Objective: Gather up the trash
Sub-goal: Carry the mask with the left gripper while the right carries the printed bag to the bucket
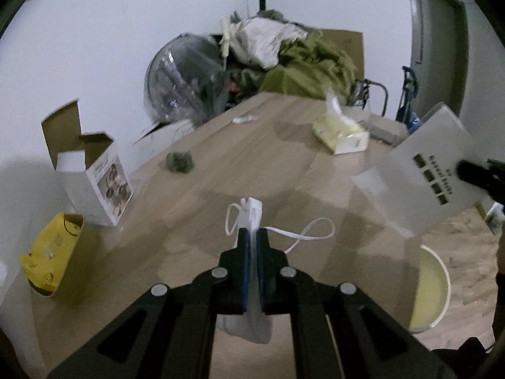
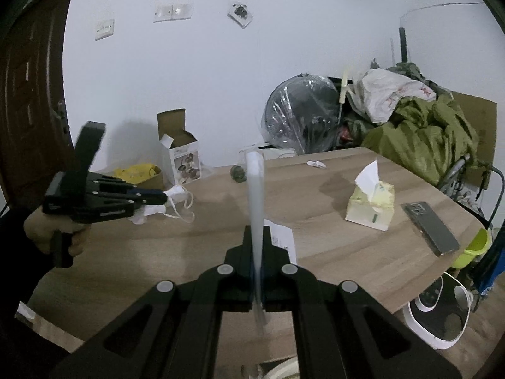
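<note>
Face mask (image 1: 251, 218): pinched flat in closed left hand-held gripper (image 1: 252, 237), loops dangling, liable to snag. Flat white box (image 2: 256, 189): clamped edge-on in closed right hand-held gripper (image 2: 257, 240), may pivot and slip over surface (image 2: 315, 221).

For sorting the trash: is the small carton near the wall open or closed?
Open. The small carton stands upright on the table with its top flaps raised; its contents cannot be seen.

A white face mask (image 1: 252, 221) with thin ear loops is folded and pinched upright between black jaws, lifted clear of the wooden table; one loop trails right, one curls left; a flat pale grey card (image 2: 256, 195) stands on edge, gripped at its near end above the table's near side; a crumpled white scrap (image 2: 316, 164) lies at the far edge; a small dark green wad (image 1: 180, 161) sits far left.
</note>
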Motion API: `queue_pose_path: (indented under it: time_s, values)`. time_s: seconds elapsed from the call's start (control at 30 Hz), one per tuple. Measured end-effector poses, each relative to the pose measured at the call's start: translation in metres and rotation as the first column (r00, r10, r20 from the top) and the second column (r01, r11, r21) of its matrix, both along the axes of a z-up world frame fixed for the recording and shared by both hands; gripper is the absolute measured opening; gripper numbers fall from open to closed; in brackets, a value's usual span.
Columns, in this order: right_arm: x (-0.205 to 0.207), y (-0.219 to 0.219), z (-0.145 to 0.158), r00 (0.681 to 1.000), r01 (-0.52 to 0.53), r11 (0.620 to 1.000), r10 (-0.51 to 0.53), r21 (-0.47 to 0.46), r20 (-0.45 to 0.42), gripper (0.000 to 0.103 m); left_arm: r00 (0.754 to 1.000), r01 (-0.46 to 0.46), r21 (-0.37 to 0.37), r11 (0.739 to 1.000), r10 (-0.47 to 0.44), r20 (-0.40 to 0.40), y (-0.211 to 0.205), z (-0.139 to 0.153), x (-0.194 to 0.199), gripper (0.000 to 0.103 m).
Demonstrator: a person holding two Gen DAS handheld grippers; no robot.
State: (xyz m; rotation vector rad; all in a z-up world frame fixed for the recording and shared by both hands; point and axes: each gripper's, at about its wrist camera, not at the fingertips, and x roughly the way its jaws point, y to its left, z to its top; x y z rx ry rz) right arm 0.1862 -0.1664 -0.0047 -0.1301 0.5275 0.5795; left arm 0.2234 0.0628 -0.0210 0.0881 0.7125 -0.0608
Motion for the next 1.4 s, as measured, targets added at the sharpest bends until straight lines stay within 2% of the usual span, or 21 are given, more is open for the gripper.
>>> queue_pose_path:
  time_s: [0.33,0.57,0.8,1.1,1.4]
  values:
    - [-0.037,-0.025,0.013,0.998,0.059,0.998,-0.059,-0.007,0.031,0.003,0.993,0.092,-0.007,0.996,-0.091,0.079,-0.048,0.027,-0.04,0.004]
    - [-0.061,-0.042,0.014,0.995,0.089,0.996,-0.088,-0.024,0.039,0.003,0.984,0.154,-0.026,0.988,-0.151,0.092,-0.074,0.028,-0.055,0.004]
    - [-0.085,-0.066,0.002,0.989,0.146,0.988,-0.145,-0.051,0.011,0.003,0.97,0.23,-0.039,0.972,-0.226,0.088,-0.104,0.022,-0.057,0.004]
    - [-0.101,-0.105,-0.047,0.97,0.223,0.967,-0.233,-0.121,-0.075,0.003,0.951,0.31,-0.055,0.949,-0.308,0.037,-0.141,0.004,-0.062,0.004]
    - [-0.086,-0.145,-0.119,0.933,0.243,0.961,-0.269,-0.131,-0.24,0.003,0.931,0.356,-0.111,0.928,-0.363,-0.045,-0.171,-0.029,-0.056,0.004]
